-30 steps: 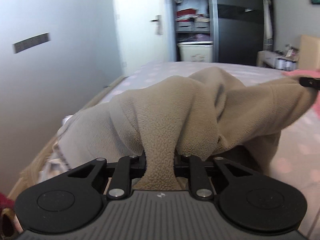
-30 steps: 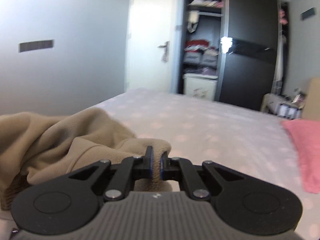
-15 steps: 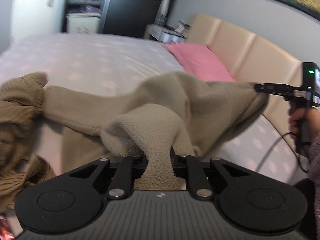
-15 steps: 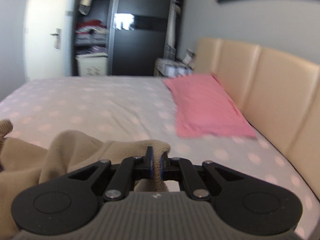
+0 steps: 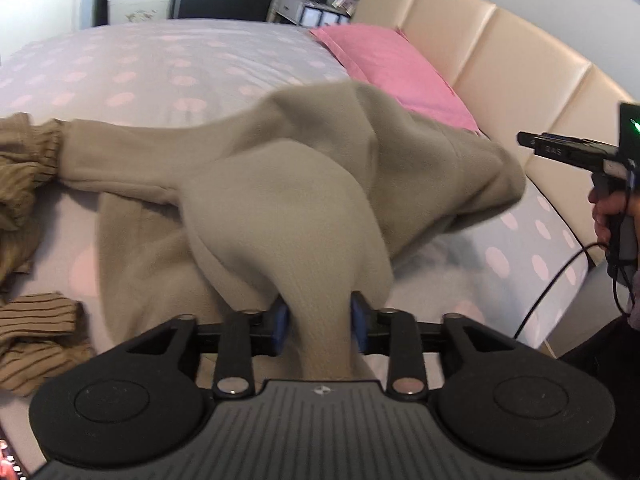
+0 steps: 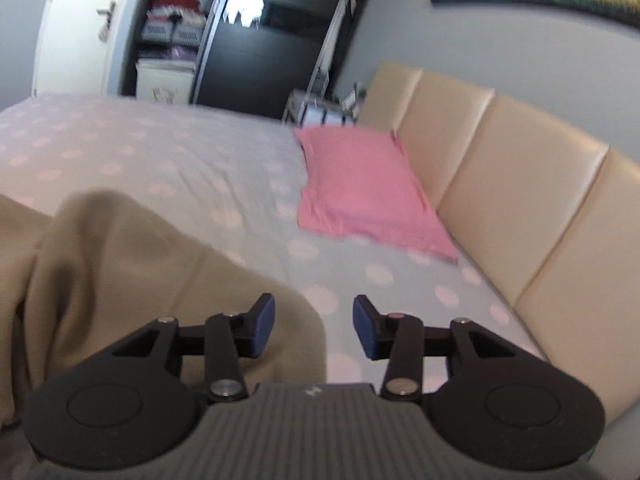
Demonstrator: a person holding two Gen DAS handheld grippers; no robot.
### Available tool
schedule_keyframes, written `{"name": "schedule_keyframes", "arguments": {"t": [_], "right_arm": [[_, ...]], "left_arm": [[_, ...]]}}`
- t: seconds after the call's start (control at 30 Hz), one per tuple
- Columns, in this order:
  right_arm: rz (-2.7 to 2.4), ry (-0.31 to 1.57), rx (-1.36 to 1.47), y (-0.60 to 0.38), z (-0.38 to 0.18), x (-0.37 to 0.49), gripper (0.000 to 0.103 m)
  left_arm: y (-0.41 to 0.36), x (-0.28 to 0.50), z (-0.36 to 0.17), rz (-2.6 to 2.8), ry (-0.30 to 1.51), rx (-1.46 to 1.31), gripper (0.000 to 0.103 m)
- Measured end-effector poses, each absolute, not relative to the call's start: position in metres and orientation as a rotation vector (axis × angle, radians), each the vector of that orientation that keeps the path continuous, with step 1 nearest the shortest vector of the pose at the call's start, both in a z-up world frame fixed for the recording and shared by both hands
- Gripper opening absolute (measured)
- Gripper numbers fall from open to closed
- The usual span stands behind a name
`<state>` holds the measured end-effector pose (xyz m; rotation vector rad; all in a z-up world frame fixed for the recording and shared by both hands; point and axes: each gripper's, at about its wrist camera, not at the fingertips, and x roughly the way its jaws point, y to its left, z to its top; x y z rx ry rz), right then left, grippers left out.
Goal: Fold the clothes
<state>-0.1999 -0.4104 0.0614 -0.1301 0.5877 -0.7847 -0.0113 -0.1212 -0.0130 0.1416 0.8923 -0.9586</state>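
A beige fleece garment (image 5: 280, 184) lies spread and rumpled on the dotted bed sheet (image 5: 152, 64). One fold of it rises between the blue pads of my left gripper (image 5: 318, 320), whose jaws are opening, and the fabric hangs loosely in the gap. In the right wrist view my right gripper (image 6: 314, 320) has its jaws opening too, with nothing pinched. The garment's edge (image 6: 120, 272) lies on the bed under its left finger. From the left wrist view the right gripper (image 5: 524, 141) shows side-on at the right, just clear of the garment's far corner, held by a hand (image 5: 608, 208).
A pink pillow (image 6: 360, 188) lies against the cream padded headboard (image 6: 520, 184). A brown striped garment (image 5: 28, 184) is bunched at the bed's left side. A black cable (image 5: 560, 276) hangs by the bed's right edge. A dark wardrobe (image 6: 256, 48) and white door (image 6: 80, 20) stand beyond.
Both grippers swung round to face the headboard and sank towards the bed. The right one let go of the fleece, which dropped onto the sheet. The left jaws have parted around their fold.
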Motion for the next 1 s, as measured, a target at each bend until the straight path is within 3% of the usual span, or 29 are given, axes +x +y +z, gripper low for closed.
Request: {"name": "schedule_keyframes", "arguments": {"t": [0.13, 0.27, 0.5, 0.9, 0.97, 1.0], "right_arm": [[-0.641, 0.532, -0.122, -0.387, 0.075, -0.173, 0.066], [-0.491, 0.562, -0.097, -0.367, 0.065, -0.134, 0.067], [-0.349, 0.604, -0.155, -0.332, 0.035, -0.104, 0.067], [-0.337, 0.628, -0.167, -0.342, 0.007, -0.080, 0.067], [-0.342, 0.639, -0.155, -0.345, 0.004, -0.079, 0.067], [-0.345, 0.643, -0.150, -0.346, 0.002, -0.079, 0.067]], "left_arm": [[-0.098, 0.012, 0.015, -0.876, 0.812, 0.150, 0.057], [-0.080, 0.072, 0.026, -0.659, 0.740, 0.218, 0.061], [-0.052, 0.194, -0.012, -0.361, 0.758, 0.318, 0.061], [-0.034, 0.283, -0.123, -0.239, 0.923, 0.370, 0.062], [-0.034, 0.289, -0.130, -0.220, 0.924, 0.344, 0.059], [-0.034, 0.290, -0.131, -0.211, 0.916, 0.336, 0.049]]}}
